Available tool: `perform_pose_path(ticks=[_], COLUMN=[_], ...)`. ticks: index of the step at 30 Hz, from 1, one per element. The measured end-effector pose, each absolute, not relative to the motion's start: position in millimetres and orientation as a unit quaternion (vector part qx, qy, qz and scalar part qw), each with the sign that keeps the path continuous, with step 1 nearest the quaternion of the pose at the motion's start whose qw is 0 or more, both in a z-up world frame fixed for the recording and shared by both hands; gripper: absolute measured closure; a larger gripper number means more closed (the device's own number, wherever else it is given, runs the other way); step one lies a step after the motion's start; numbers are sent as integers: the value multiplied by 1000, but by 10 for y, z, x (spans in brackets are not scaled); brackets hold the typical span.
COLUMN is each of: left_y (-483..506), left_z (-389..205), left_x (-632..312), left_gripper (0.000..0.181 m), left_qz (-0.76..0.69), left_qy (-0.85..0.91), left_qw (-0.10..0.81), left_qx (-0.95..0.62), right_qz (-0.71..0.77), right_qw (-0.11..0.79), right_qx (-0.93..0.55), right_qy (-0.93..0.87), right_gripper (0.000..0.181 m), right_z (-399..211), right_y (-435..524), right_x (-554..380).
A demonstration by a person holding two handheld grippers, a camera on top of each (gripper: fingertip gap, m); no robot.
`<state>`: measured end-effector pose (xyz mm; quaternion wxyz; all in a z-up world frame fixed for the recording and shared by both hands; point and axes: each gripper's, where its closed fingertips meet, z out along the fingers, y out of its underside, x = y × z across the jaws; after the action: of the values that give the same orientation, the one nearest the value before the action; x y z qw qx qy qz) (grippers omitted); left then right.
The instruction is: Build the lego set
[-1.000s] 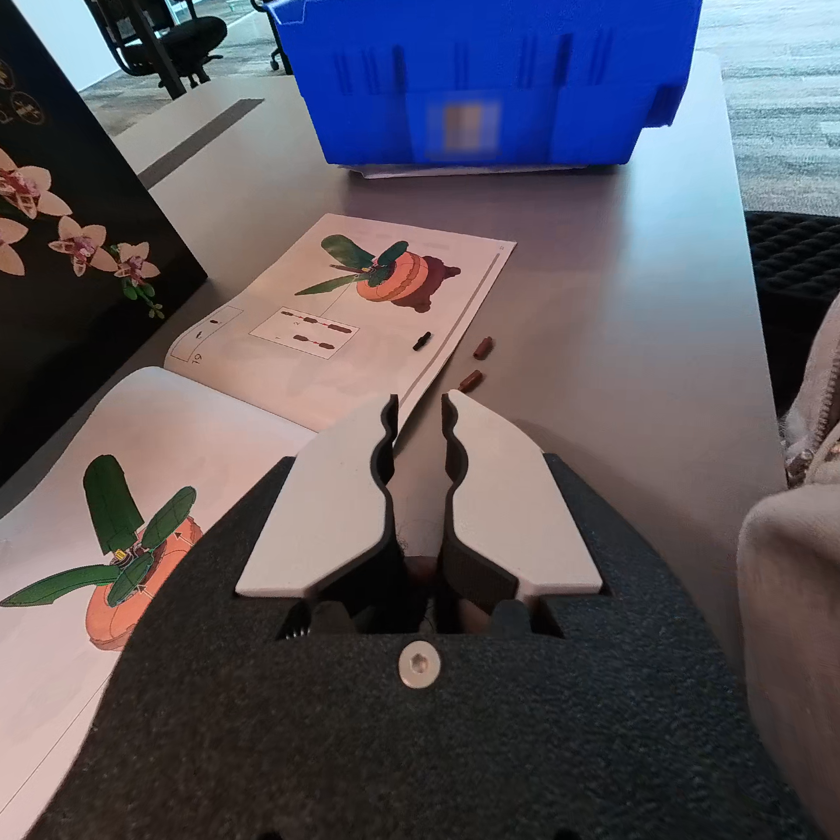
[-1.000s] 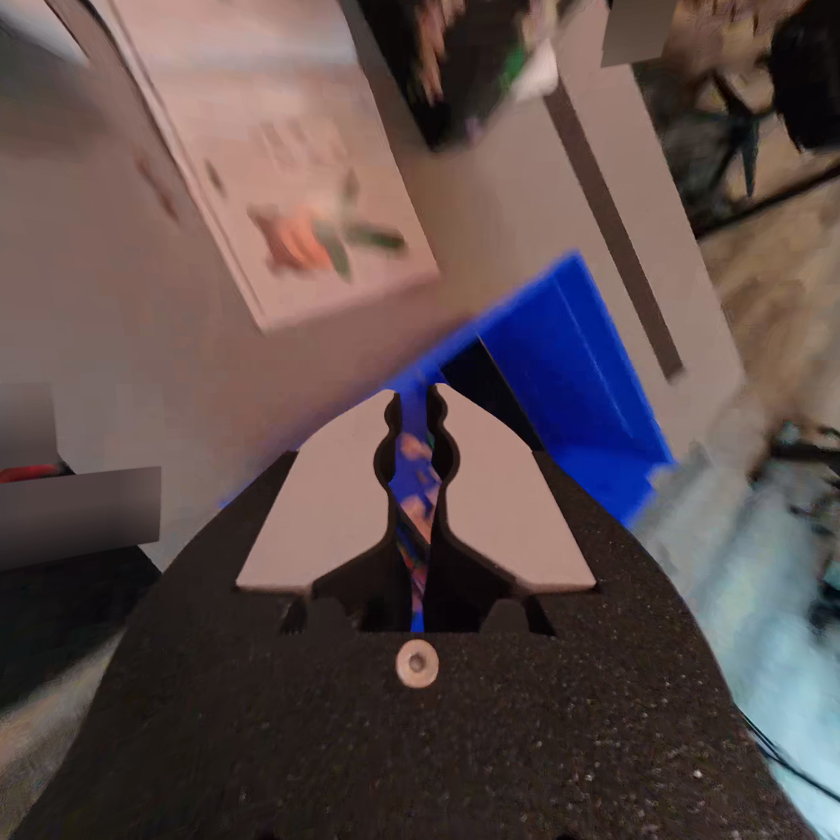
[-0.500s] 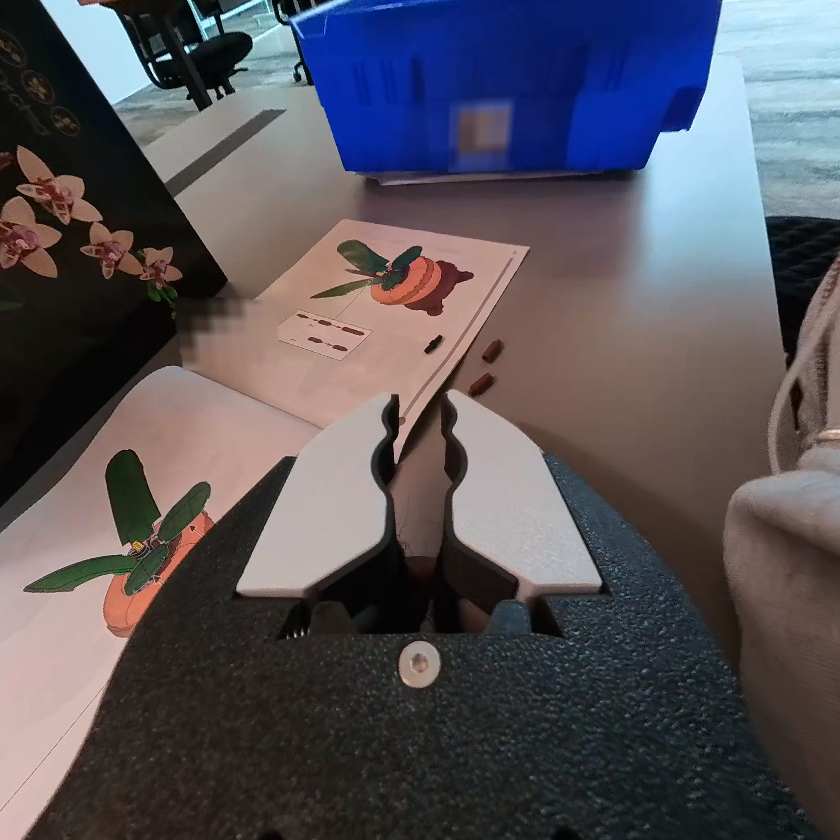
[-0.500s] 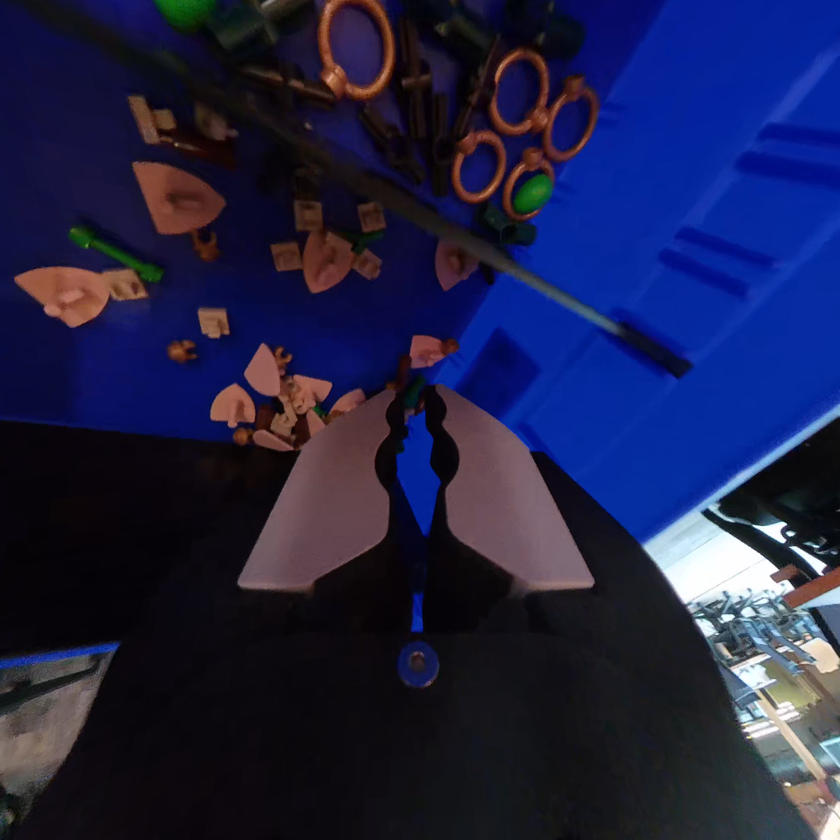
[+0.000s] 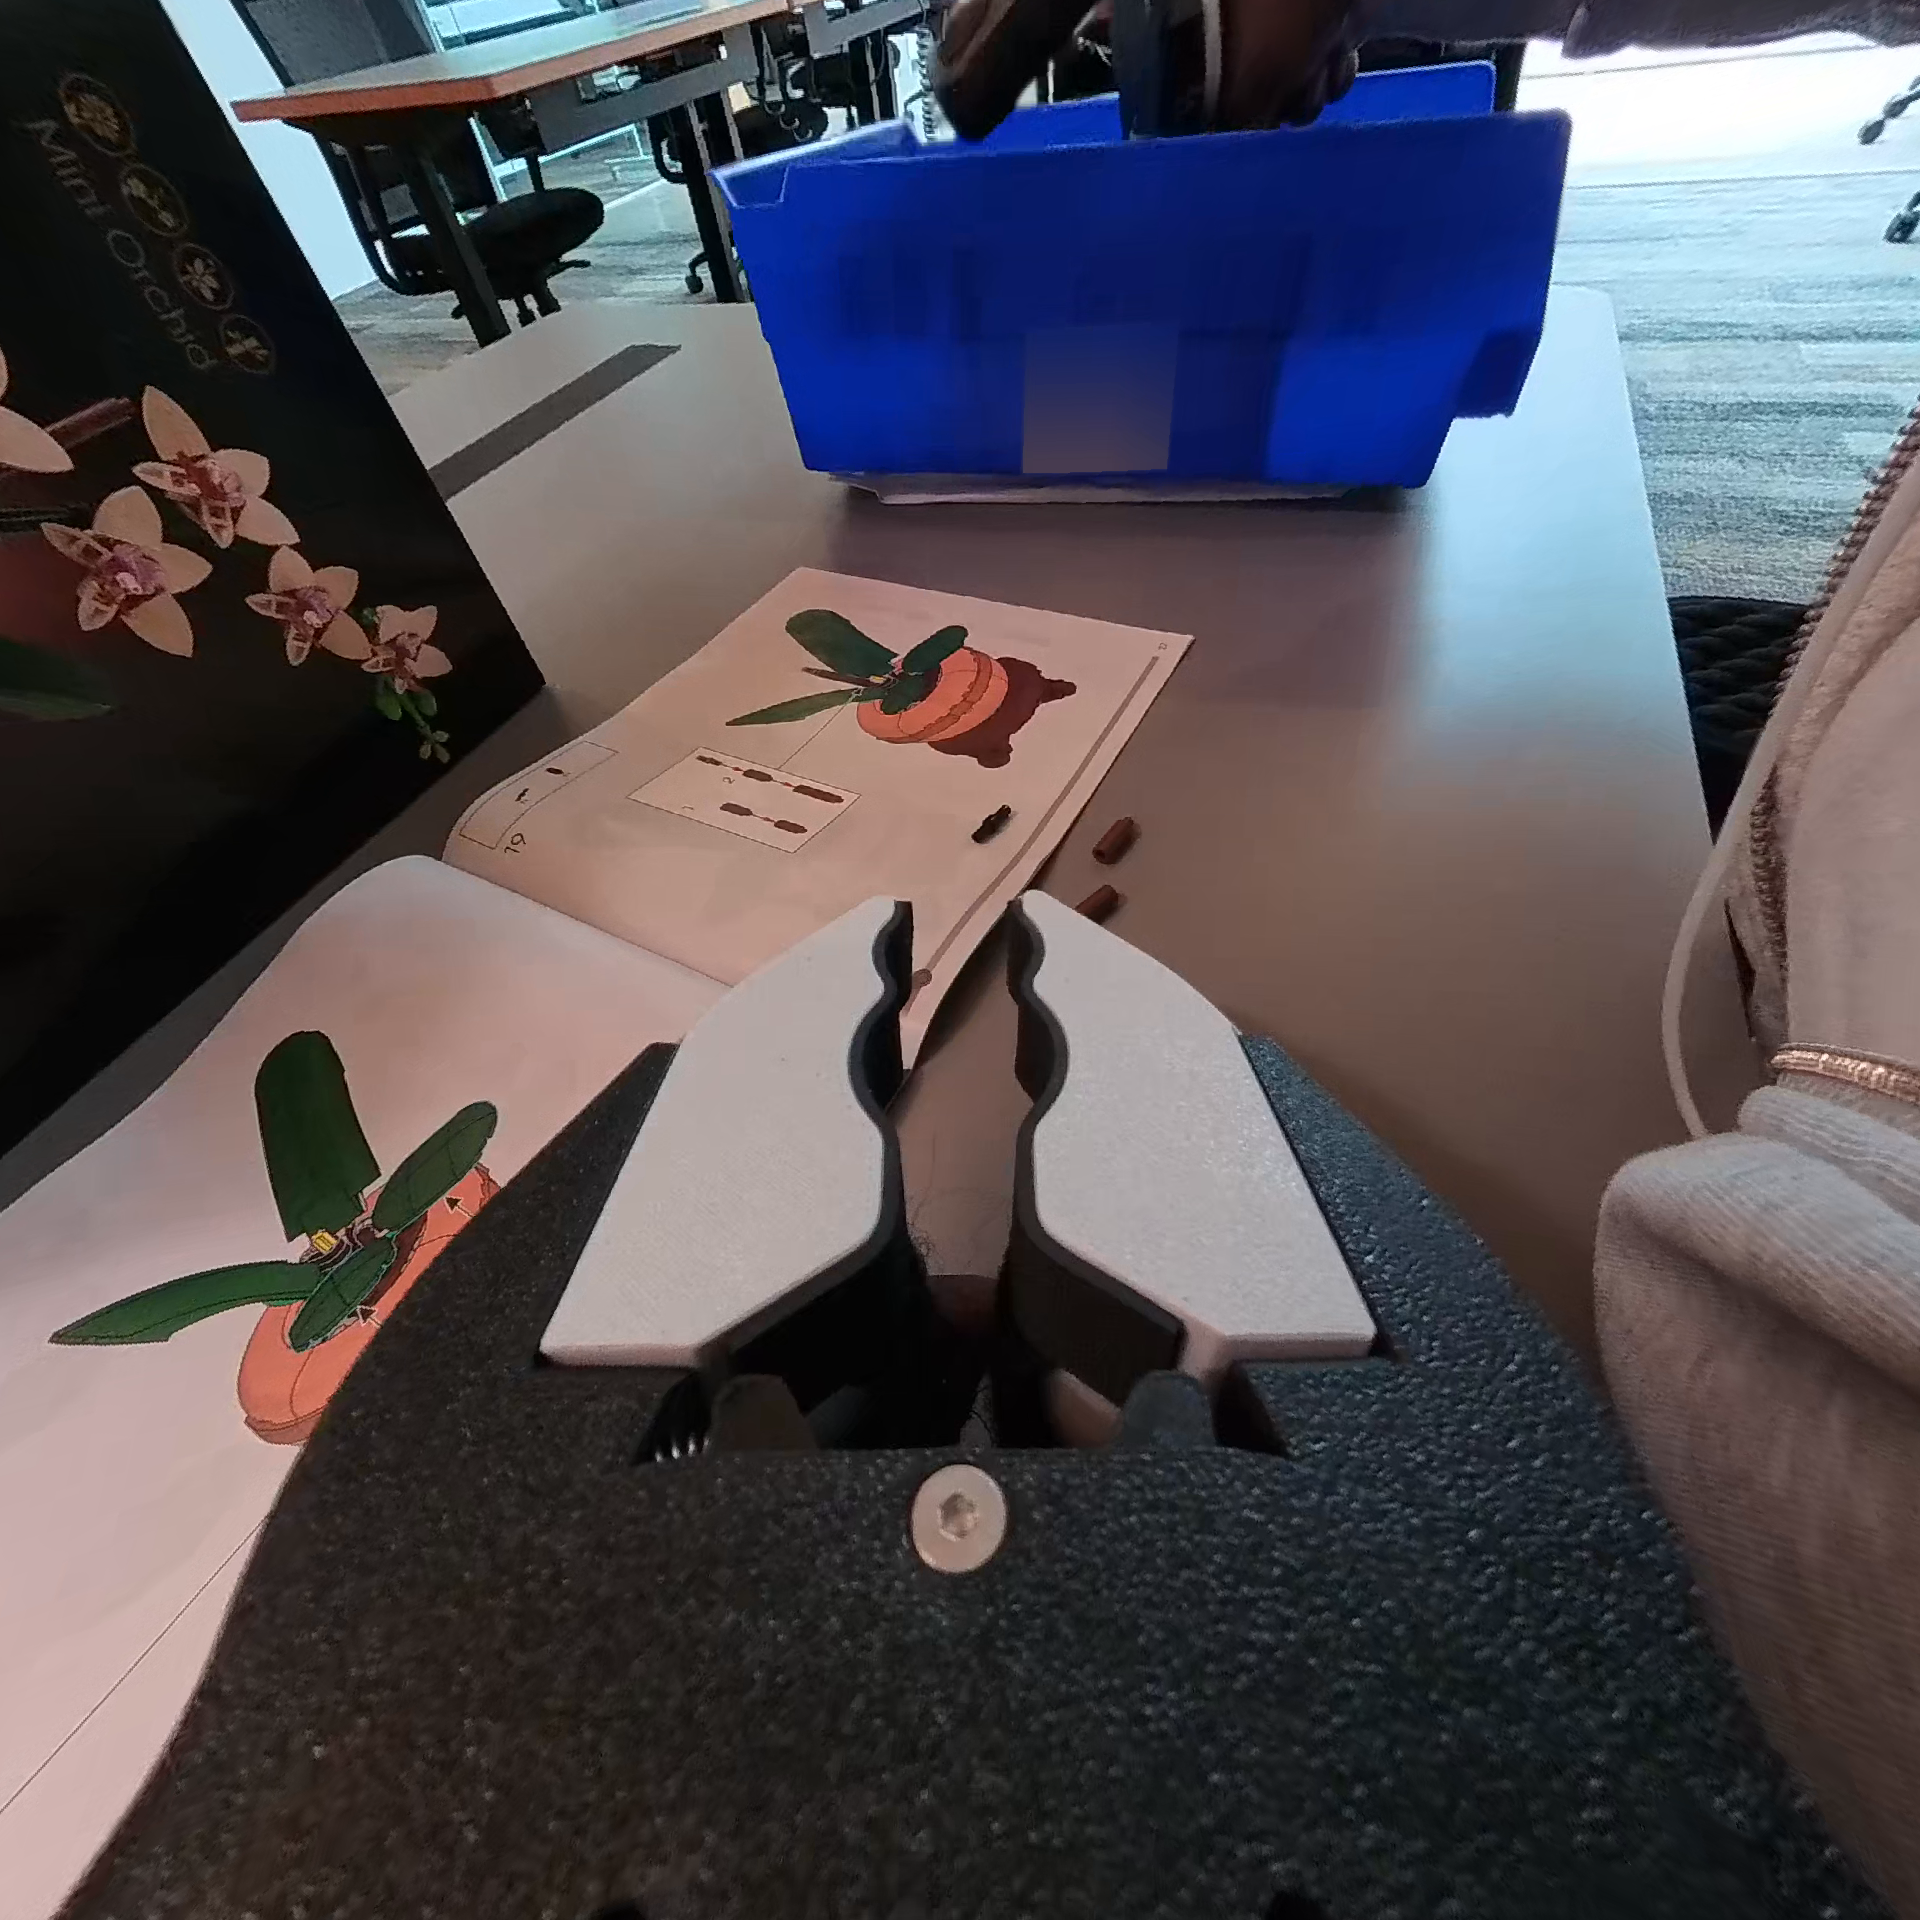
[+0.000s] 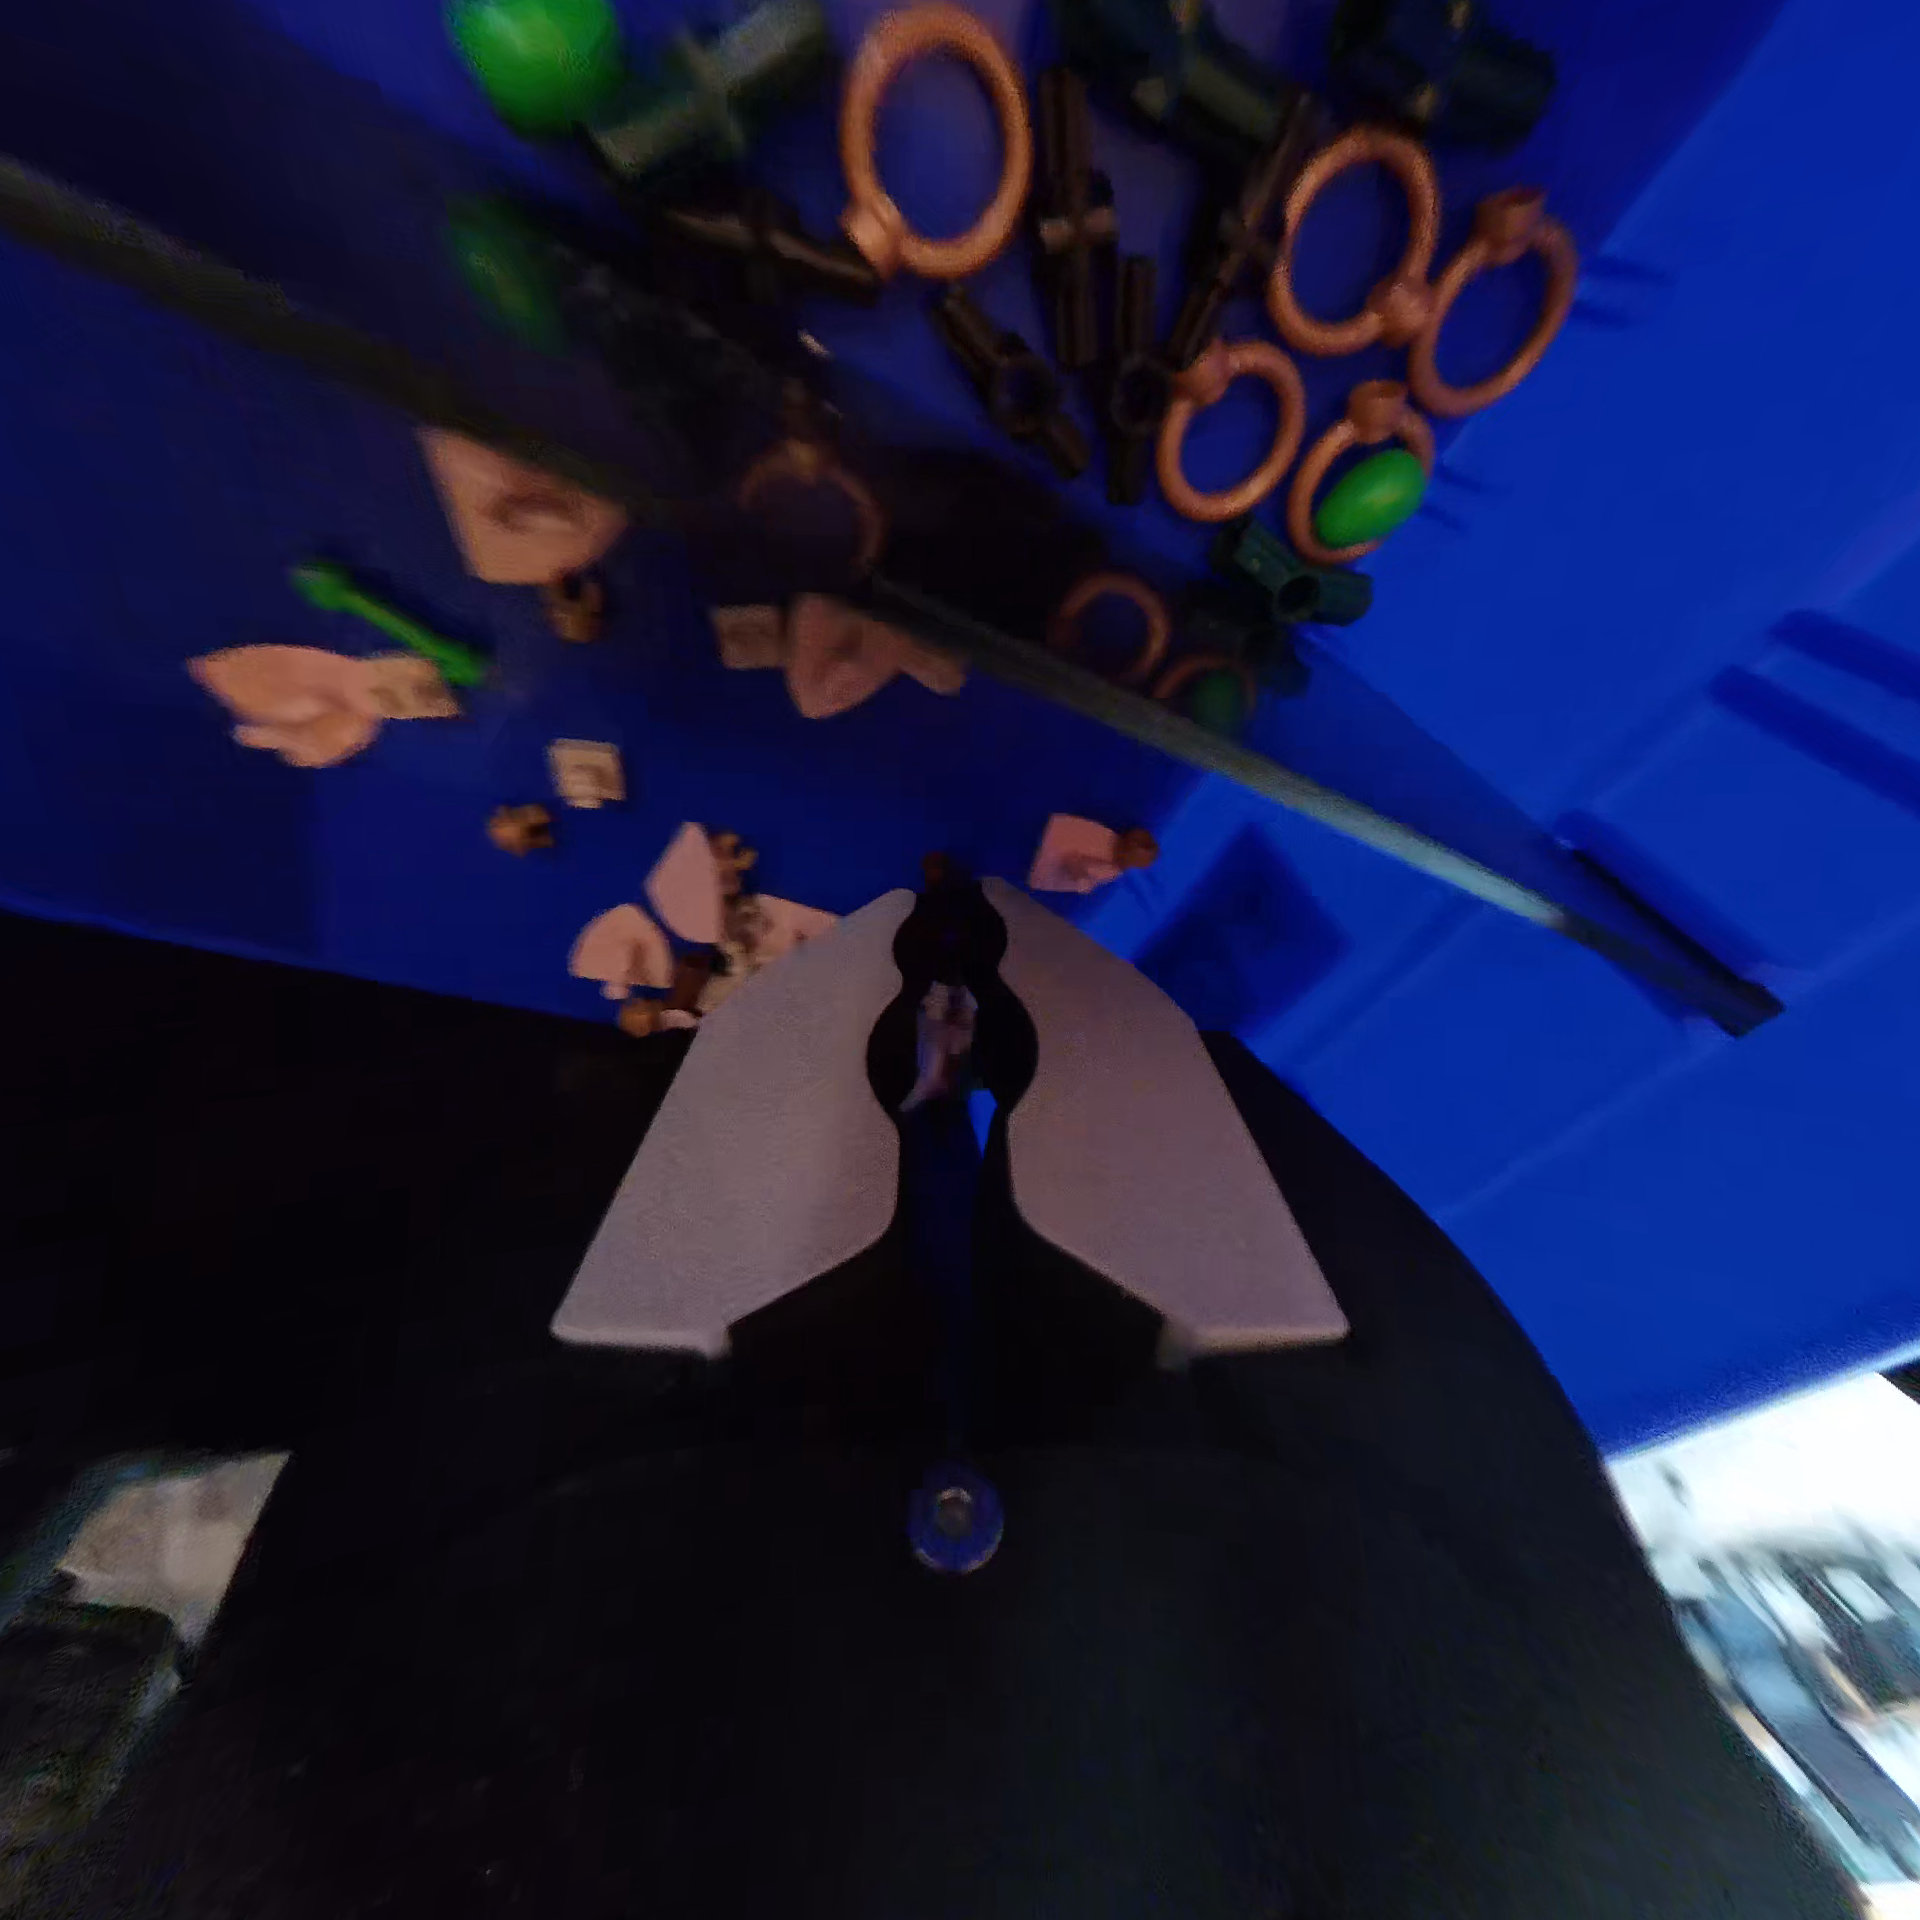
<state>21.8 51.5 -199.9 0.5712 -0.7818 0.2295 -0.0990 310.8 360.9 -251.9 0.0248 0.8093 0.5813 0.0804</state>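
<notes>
This is an open-plan office. Beyond the grey tabletop stands a long desk with a wood-coloured top on dark metal legs, with black swivel chairs on castors around it. Grey patterned carpet covers the floor, and daylight comes through glazed partitions at the far end.

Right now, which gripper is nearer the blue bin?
Right. The right gripper is down inside the blue bin, among the loose pieces. The left gripper hangs back over the booklet, well short of it.
</notes>
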Motion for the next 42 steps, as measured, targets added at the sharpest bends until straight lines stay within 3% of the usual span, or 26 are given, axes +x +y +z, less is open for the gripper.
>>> perform_pose_path(ticks=[5, 10, 15, 17, 20, 24, 42], left_y=[510, 511, 517, 512, 489, 446, 491], left_z=[-1995, -1996, -1953, -1917, -1837, -1601, -1433], left_x=[225, 224, 206, 195, 195, 325, 562], left_gripper=[165, 165, 165, 165, 165, 165, 166], left_qz=[-97, -102, -105, -102, -122, -268, -361], left_qy=[233, 231, 225, 222, 204, 124, 48], left_qw=[573, 572, 584, 596, 612, 618, 603], left_qx=[-780, -781, -773, -765, -755, -728, -710], right_qz=[-84, -344, -421, -398, -232, -45, 32], right_qw=[-88, -217, -301, -350, -460, -567, -613], right_qx=[806, 712, 566, 502, 399, 236, 127], right_qy=[580, 572, 641, 684, 759, 788, 779], right_gripper=[177, 177, 177, 177, 177, 177, 177], right_z=[-1994, -1091, -803, -977, -1387, -1499, -1403], right_y=[3394, 2626, 1498, 1130, 978, 817, 500], right_x=[2693, 1939, 1280, 1023, 741, 474, 496])
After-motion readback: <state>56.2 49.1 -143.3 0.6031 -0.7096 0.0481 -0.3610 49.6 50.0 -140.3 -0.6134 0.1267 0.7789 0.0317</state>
